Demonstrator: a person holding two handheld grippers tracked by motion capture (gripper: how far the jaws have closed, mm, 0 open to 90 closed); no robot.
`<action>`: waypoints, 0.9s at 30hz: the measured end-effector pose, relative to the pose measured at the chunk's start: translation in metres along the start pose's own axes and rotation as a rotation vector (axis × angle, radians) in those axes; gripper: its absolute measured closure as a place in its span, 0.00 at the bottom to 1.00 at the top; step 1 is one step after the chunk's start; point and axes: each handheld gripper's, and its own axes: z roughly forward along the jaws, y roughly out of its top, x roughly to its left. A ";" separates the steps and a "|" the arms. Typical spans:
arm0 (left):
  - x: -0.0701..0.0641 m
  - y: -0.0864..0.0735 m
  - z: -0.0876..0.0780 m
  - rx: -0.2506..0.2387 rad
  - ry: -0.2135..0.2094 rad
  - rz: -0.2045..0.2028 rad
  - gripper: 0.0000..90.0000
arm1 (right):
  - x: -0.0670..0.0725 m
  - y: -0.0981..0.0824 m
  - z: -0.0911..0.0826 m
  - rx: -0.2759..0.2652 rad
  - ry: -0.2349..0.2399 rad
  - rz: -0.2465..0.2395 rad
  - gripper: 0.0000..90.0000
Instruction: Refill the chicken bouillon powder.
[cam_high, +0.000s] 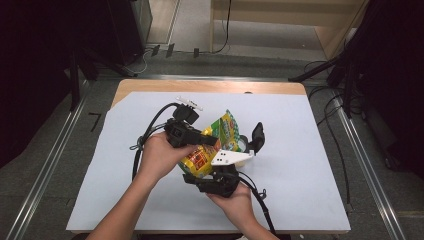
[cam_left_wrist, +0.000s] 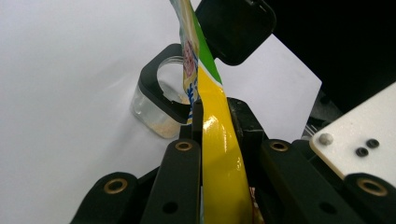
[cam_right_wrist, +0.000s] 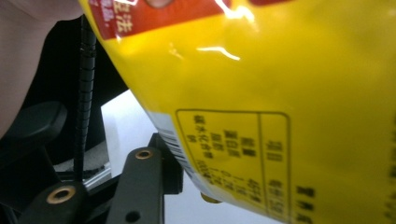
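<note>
1. One snack bag (cam_high: 216, 141), yellow and green with a red panel, near the middle of the table.
2. One clear jar (cam_left_wrist: 156, 105) with a black rim and hinged black lid (cam_left_wrist: 236, 25), just right of the bag.
3. Two hand-held grippers: the left gripper (cam_high: 212, 141) at the bag's left side, the right gripper (cam_high: 200, 177) at its near side.
4. Two hands: the left hand (cam_high: 161, 156) and the right hand (cam_high: 235, 197), both at the near edge.
5. One white sheet (cam_high: 300, 165) covering the one wooden table (cam_high: 150, 86).
</note>
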 end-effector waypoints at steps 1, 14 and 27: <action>0.000 0.000 0.000 -0.004 0.000 -0.006 0.93 | 0.001 0.000 0.001 0.009 -0.009 -0.011 0.65; -0.006 0.003 -0.003 -0.012 -0.005 0.018 0.75 | 0.004 0.004 -0.002 -0.003 -0.006 0.041 0.74; -0.003 0.019 -0.003 0.029 -0.016 -0.020 0.93 | 0.002 0.010 -0.005 -0.032 0.035 0.036 0.71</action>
